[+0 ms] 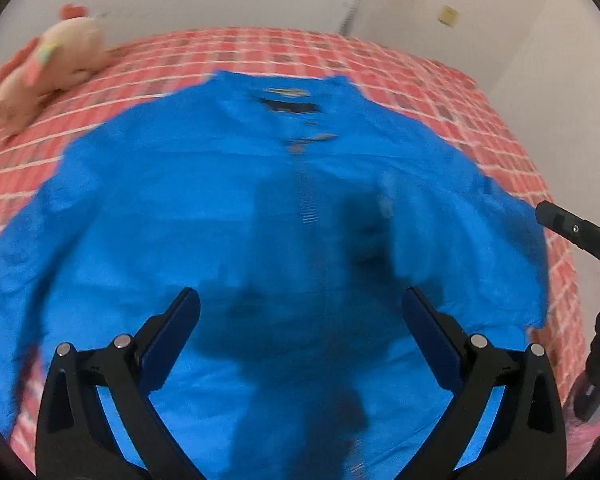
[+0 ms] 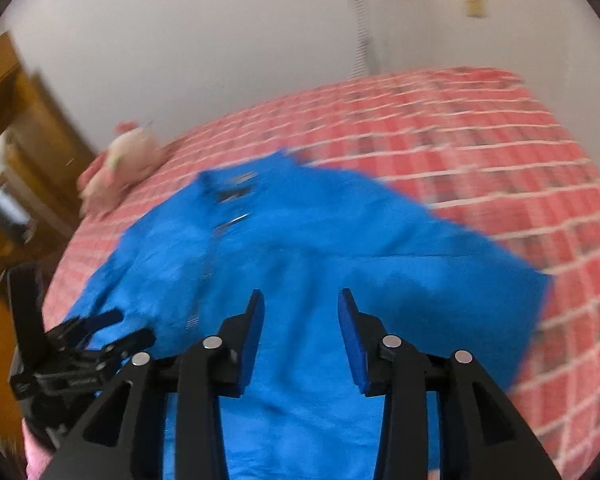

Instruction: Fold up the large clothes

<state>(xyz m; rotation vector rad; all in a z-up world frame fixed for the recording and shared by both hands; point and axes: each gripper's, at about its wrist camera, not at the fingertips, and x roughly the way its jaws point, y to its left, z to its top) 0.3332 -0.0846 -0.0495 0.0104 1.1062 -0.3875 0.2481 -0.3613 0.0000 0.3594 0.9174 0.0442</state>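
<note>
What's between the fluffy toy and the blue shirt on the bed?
Nothing but bare red checked bedspread. In the left wrist view, the plush toy sits at the bed's far corner, apart from the blue shirt; only checked cover shows between them.

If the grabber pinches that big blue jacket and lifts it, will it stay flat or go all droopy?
Probably droopy: the blue jacket lies flat and wrinkled on the checked bedspread, so it looks thin and soft. It likely weighs little for its size. The fabric may be a bit slippery, so the open left gripper might need a firm pinch.
</note>
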